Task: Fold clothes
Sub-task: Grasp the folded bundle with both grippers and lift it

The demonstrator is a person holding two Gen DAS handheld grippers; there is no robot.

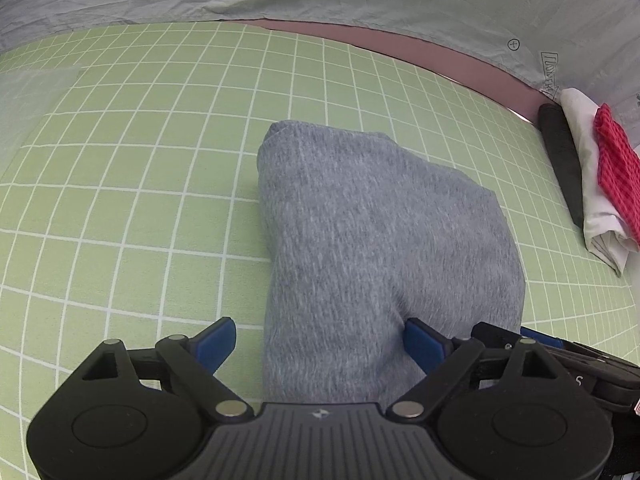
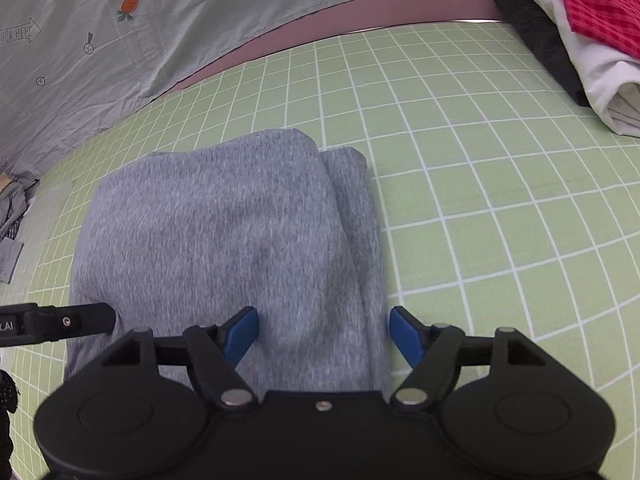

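Observation:
A folded grey garment [image 1: 372,236] lies on the green checked sheet [image 1: 132,200]; it also shows in the right wrist view [image 2: 224,240]. My left gripper [image 1: 320,340] is open, its blue fingers [image 1: 218,340] straddling the garment's near left edge. My right gripper [image 2: 324,334] is open, its blue fingers [image 2: 406,334] straddling the garment's near right edge. The cloth lies loose between the jaws of both. The right gripper's body shows at the left view's lower right [image 1: 560,356]; the left gripper's tip shows in the right view [image 2: 68,322].
A stack of folded clothes, black [image 2: 536,36], white [image 2: 600,76] and red checked [image 2: 596,0], sits at the far right, also in the left wrist view [image 1: 600,184]. A pale grey printed sheet [image 2: 120,40] lies along the far side. A crumpled grey item [image 2: 12,216] lies far left.

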